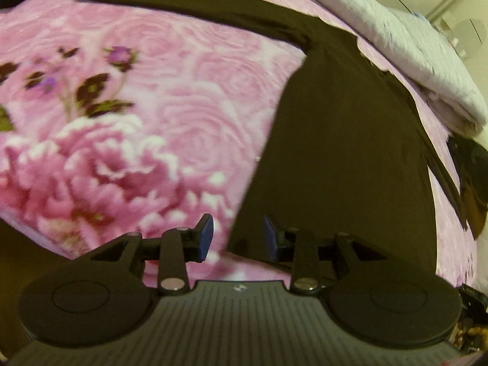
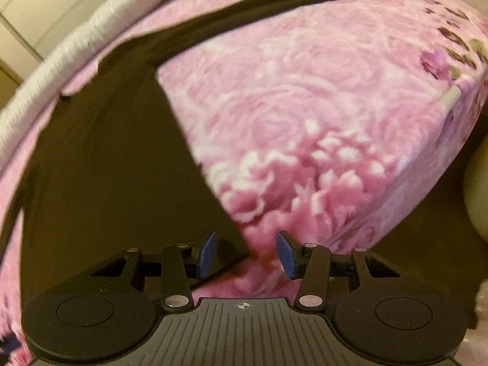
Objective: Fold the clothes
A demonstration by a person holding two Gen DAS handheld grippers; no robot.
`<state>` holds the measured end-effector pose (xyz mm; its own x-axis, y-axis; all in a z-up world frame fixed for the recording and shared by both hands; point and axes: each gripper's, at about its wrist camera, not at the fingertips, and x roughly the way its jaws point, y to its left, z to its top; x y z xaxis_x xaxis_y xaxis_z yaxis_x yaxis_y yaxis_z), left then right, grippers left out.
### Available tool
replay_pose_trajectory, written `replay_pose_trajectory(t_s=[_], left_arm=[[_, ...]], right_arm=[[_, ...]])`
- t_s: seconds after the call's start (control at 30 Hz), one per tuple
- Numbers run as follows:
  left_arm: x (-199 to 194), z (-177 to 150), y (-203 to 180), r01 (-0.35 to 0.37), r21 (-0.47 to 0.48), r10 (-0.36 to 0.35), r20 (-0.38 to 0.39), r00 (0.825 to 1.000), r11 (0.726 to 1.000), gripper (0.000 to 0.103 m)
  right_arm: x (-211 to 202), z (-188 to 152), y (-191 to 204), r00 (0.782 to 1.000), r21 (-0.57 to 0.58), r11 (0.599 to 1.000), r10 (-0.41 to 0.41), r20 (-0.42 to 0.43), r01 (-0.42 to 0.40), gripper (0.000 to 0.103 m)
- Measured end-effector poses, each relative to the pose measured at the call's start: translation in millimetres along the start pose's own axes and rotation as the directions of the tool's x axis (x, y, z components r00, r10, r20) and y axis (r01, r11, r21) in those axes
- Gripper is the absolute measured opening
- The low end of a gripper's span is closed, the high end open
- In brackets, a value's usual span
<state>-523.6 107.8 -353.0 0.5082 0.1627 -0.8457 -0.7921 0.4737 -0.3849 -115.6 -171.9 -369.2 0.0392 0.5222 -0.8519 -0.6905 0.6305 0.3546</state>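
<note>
A black long-sleeved shirt (image 1: 341, 140) lies flat on a pink floral bed cover (image 1: 170, 116). One sleeve (image 1: 183, 3) stretches out to the left in the left wrist view. My left gripper (image 1: 238, 238) is open and empty, hovering over the shirt's bottom left corner. In the right wrist view the same shirt (image 2: 103, 164) fills the left side, with its other sleeve (image 2: 250, 3) stretched to the upper right. My right gripper (image 2: 246, 254) is open and empty, over the shirt's bottom right corner. Both views are blurred.
A folded white blanket (image 1: 405, 42) lies along the far edge of the bed, also in the right wrist view (image 2: 76, 39). The bed's corner (image 2: 451, 97) drops off at the right. A dark object (image 1: 469, 180) sits at the right edge.
</note>
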Motion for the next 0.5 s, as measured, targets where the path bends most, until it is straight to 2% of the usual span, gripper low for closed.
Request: replay_pose_trajectory(t_s=[0.03, 0.07, 0.27, 0.33, 0.37, 0.4, 0.43, 0.5], left_arm=[[-0.6, -1.4, 3.4, -0.002, -0.011, 0.002, 0.017, 1.000, 1.000, 0.036], [1.4, -1.5, 5.7, -0.003, -0.021, 0.004, 0.027, 1.000, 1.000, 0.037], [28.5, -6.5, 11.8, 0.051, -0.073, -0.052, -0.011, 0.999, 0.996, 0.038], [30.2, -12.5, 8.6, 0.075, -0.057, -0.075, -0.002, 0.997, 0.996, 0.036], [30.8, -15.2, 7.5, 0.095, -0.049, -0.096, -0.004, 0.995, 0.994, 0.035], [31.6, -17.3, 6.8, 0.109, -0.042, -0.110, -0.011, 0.994, 0.993, 0.021], [32.1, -19.3, 5.1, 0.120, -0.028, -0.120, -0.023, 0.992, 0.992, 0.004], [23.4, -23.1, 0.6, 0.119, 0.016, -0.119, -0.002, 0.993, 0.993, 0.002]], right_arm=[[0.1, 0.0, -3.9, 1.000, 0.011, 1.000, 0.027, 0.006, -0.027, 0.052], [1.1, 0.5, -7.0, 0.999, 0.017, 0.999, 0.043, 0.002, -0.043, 0.067], [23.1, 2.7, -4.1, 0.994, -0.030, 0.995, 0.090, -0.055, -0.092, 0.068], [26.7, -0.3, -4.4, 0.992, -0.035, 0.994, 0.102, -0.068, -0.104, 0.051], [28.5, -0.7, -5.3, 0.993, -0.033, 0.995, 0.095, -0.073, -0.098, 0.029], [29.9, -0.7, -6.9, 0.992, -0.029, 0.995, 0.097, -0.078, -0.100, 0.017], [30.1, 0.2, -9.5, 0.990, -0.017, 0.993, 0.118, -0.083, -0.119, 0.015], [25.6, 3.6, -9.4, 0.988, -0.035, 0.991, 0.124, -0.091, -0.128, 0.009]])
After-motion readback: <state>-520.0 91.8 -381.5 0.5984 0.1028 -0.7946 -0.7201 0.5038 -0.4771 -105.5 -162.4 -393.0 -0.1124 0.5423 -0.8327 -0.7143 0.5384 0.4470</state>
